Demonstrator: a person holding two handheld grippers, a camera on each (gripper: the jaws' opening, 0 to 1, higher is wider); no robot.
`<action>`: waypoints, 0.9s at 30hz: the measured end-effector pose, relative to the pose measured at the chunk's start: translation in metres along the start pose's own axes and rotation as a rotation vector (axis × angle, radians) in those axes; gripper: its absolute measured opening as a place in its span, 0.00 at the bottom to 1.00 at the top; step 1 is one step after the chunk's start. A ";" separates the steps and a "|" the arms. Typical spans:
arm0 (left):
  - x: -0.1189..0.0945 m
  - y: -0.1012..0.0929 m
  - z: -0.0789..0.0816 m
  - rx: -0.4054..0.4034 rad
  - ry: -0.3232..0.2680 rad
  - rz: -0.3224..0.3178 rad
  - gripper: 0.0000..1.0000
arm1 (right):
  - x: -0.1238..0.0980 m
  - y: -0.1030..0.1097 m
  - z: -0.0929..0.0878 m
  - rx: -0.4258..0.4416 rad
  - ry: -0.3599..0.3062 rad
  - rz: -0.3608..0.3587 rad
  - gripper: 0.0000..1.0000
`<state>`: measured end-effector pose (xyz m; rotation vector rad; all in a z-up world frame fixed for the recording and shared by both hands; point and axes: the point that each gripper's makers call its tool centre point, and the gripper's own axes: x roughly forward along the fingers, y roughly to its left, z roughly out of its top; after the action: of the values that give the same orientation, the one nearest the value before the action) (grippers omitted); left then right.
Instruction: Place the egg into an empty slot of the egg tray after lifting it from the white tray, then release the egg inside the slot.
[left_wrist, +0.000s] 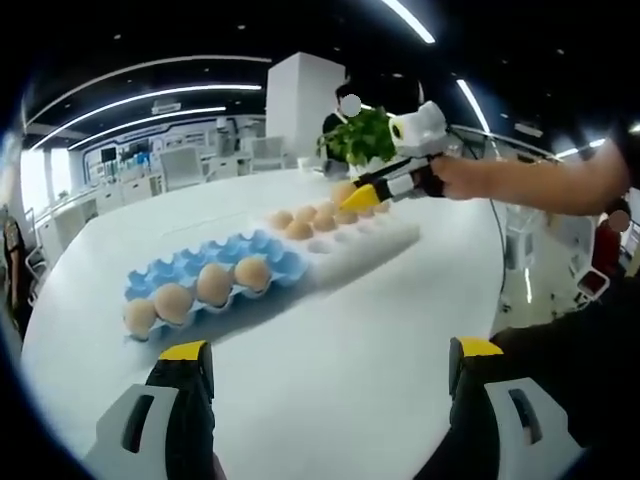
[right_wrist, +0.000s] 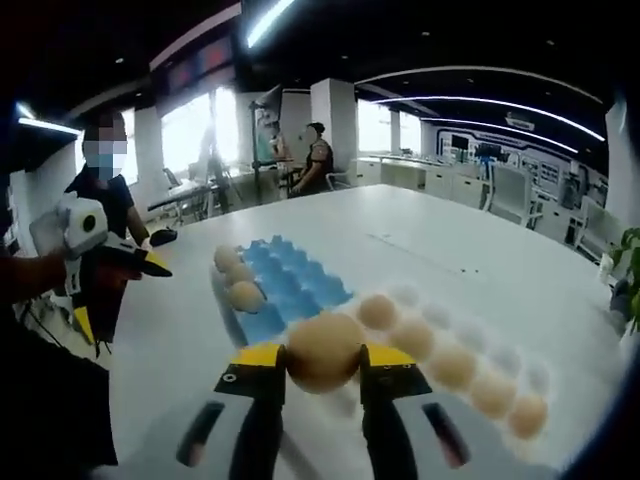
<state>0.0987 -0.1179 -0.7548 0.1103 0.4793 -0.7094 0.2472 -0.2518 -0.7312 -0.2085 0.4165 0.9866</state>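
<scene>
In the right gripper view my right gripper (right_wrist: 324, 358) is shut on a brown egg (right_wrist: 322, 350), held just above the white tray (right_wrist: 500, 355), which carries several more eggs. Beyond it lies the blue egg tray (right_wrist: 290, 285) with three eggs (right_wrist: 240, 283) along its left side and bare slots on the right. In the left gripper view my left gripper (left_wrist: 330, 362) stands open over bare table, short of the blue egg tray (left_wrist: 215, 280). The right gripper (left_wrist: 365, 196) shows there too, holding the egg (left_wrist: 343, 191) over the white tray (left_wrist: 360, 240).
Both trays rest on a large white round table (left_wrist: 340, 340). A potted green plant (left_wrist: 358, 135) stands behind the white tray. A person (right_wrist: 315, 160) sits at the table's far side, and another person (right_wrist: 105, 200) stands at the left. Desks and chairs fill the background.
</scene>
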 end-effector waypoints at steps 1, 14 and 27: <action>0.000 0.000 0.000 -0.001 -0.001 0.001 1.00 | 0.002 0.002 0.001 -0.005 -0.005 0.004 0.30; -0.003 0.005 0.003 0.000 -0.012 0.007 1.00 | 0.028 0.025 0.014 -0.010 -0.066 0.051 0.30; -0.009 0.009 -0.001 -0.007 -0.006 0.014 1.00 | 0.057 0.041 0.007 -0.021 -0.050 0.085 0.30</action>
<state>0.0985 -0.1056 -0.7526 0.1049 0.4749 -0.6936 0.2418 -0.1839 -0.7484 -0.1861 0.3718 1.0777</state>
